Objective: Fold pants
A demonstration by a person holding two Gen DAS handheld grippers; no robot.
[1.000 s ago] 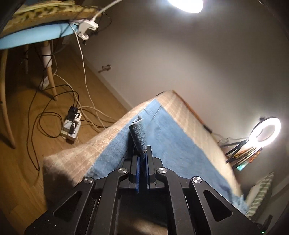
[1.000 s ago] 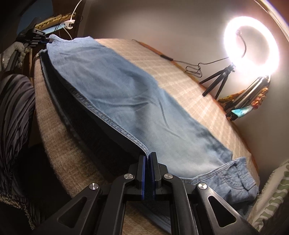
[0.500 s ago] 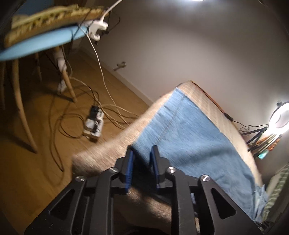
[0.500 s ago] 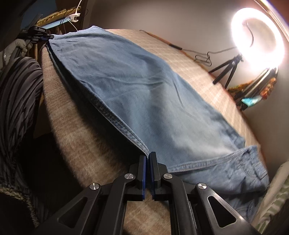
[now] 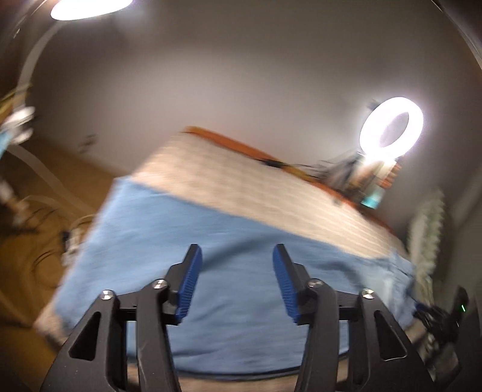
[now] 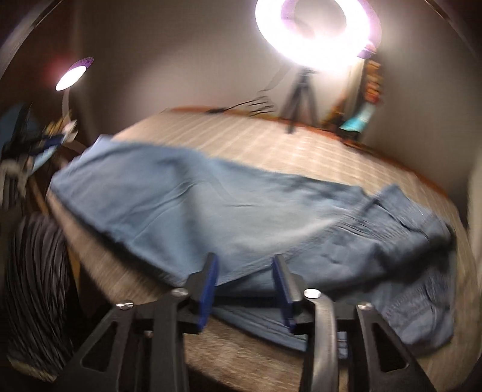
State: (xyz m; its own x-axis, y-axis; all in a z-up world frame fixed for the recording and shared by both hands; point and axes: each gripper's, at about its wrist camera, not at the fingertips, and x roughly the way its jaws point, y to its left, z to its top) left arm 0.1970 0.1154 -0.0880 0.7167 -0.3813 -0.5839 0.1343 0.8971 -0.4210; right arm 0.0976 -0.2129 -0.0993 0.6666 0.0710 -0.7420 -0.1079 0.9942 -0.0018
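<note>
The jeans (image 6: 229, 211) lie folded lengthwise on the bed (image 6: 271, 144); both the left hand-held gripper (image 5: 236, 277) and the right hand-held gripper (image 6: 245, 283) are open and empty; the crosswise folds remain.

Home bedroom, blanket-covered bed (image 6: 271, 144), ring light (image 6: 316, 30), wooden floor (image 5: 27, 256)

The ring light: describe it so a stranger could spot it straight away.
Start at the bed with the striped beige cover, where the blue jeans lie. At its far edge, against the wall, a tripod holds the ring light. It is a glowing hoop, unlike the small oval lamp on the left.
</note>
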